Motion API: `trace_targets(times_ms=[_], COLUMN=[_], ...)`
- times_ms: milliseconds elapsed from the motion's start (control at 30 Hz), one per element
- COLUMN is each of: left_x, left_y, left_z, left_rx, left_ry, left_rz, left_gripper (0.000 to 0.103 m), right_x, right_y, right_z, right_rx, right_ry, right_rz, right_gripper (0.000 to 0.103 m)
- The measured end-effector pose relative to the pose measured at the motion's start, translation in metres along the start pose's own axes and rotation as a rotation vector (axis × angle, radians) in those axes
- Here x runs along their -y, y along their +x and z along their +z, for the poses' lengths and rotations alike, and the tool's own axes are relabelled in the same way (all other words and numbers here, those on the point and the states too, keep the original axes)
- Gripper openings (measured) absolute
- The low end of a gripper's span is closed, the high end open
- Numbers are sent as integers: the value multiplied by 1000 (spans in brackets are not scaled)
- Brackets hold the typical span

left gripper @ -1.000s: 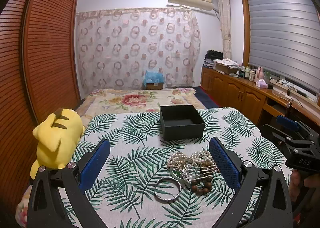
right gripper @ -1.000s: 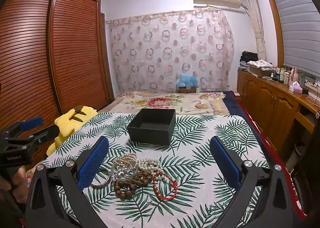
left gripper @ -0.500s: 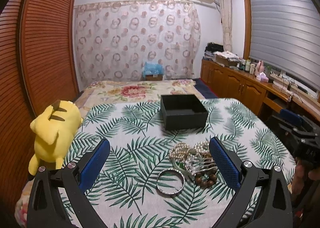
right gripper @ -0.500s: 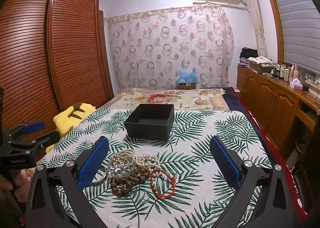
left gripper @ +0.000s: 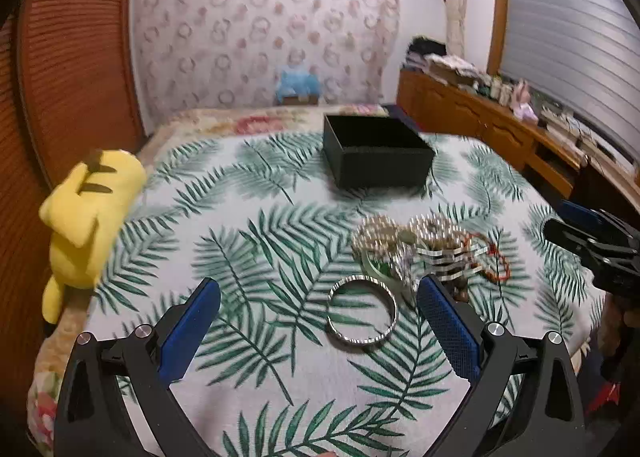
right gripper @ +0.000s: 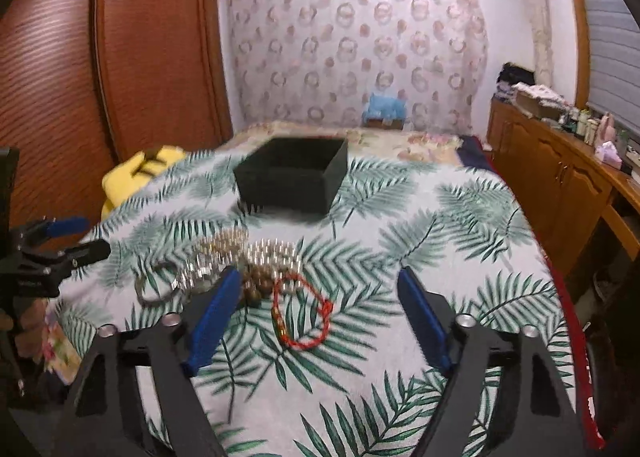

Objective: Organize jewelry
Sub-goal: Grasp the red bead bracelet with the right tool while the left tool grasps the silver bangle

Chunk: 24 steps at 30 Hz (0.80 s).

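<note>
A pile of jewelry (left gripper: 420, 245) lies on the palm-leaf cloth: pearl strands, brown beads, a green bangle. A silver bangle (left gripper: 362, 315) lies at its near left, between the tips of my open, empty left gripper (left gripper: 320, 297). A red cord bracelet (right gripper: 302, 317) lies at the pile's right, between the tips of my open, empty right gripper (right gripper: 320, 289). An open black box (left gripper: 376, 155) stands behind the pile; it also shows in the right wrist view (right gripper: 292, 175). Both grippers hover above the cloth.
A yellow plush toy (left gripper: 86, 209) lies at the table's left edge. A bed stands behind the table. Wooden cabinets (right gripper: 560, 177) with clutter line the right wall. A wooden wardrobe (right gripper: 152, 57) fills the left wall.
Both grippers have moved forward and down toward the jewelry pile. The silver bangle and the red bracelet now lie between their tips. Both stay open.
</note>
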<state>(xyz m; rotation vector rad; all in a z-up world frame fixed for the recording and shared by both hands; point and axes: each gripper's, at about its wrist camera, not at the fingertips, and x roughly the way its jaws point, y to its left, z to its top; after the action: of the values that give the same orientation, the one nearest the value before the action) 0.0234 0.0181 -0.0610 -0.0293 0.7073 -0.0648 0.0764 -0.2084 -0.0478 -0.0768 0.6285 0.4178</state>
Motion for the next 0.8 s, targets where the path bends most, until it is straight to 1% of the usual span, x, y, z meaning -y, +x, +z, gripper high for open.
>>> trace_targets(times_ms=[33, 67, 167, 200, 233, 300, 333, 367, 433, 500, 600, 700, 800], left_x=[0, 1, 4, 5, 6, 7, 7, 7, 8, 11, 15, 19, 22], left_y=[5, 10, 22, 24, 28, 33, 36, 40, 45, 51, 59, 64, 68], left_z=[-2, -5, -10, -11, -13, -15, -16, -17, -18, -19, -19, -20, -18], left_rx=[-16, -31, -69, -81, -94, -110, -125, -140, -160, -179, -200, -214, -214], left_ry=[6, 9, 17, 21, 27, 34, 31, 27, 36, 55, 74, 93, 122], left_rz=[-12, -25, -57, -66, -73, -93, -115, -135, -139, -134, -121, -109, -83], left_gripper=[96, 96, 96, 96, 96, 96, 96, 96, 92, 83, 77, 76, 76], right_x=[1, 2, 6, 8, 9, 13, 14, 14, 15, 15, 11, 10, 9], right_y=[5, 11, 30, 36, 40, 47, 49, 52, 55, 58, 61, 62, 62], right_z=[-3, -6, -14, -16, -18, -20, -19, -20, -20, -20, -22, -21, -21], right_rx=[-20, -44, -128, -154, -170, -203, -216, -222, -230, -245, -254, -257, -254], right_ry=[-3, -7, -13, -17, -18, -8, -8, -10, -14, -19, -51, -65, -85], right_rz=[5, 15, 41, 47, 52, 63, 69, 71, 68, 72, 60, 52, 41], right_gripper=[72, 66, 54, 52, 46, 41, 37, 36, 35, 33, 31, 31, 28])
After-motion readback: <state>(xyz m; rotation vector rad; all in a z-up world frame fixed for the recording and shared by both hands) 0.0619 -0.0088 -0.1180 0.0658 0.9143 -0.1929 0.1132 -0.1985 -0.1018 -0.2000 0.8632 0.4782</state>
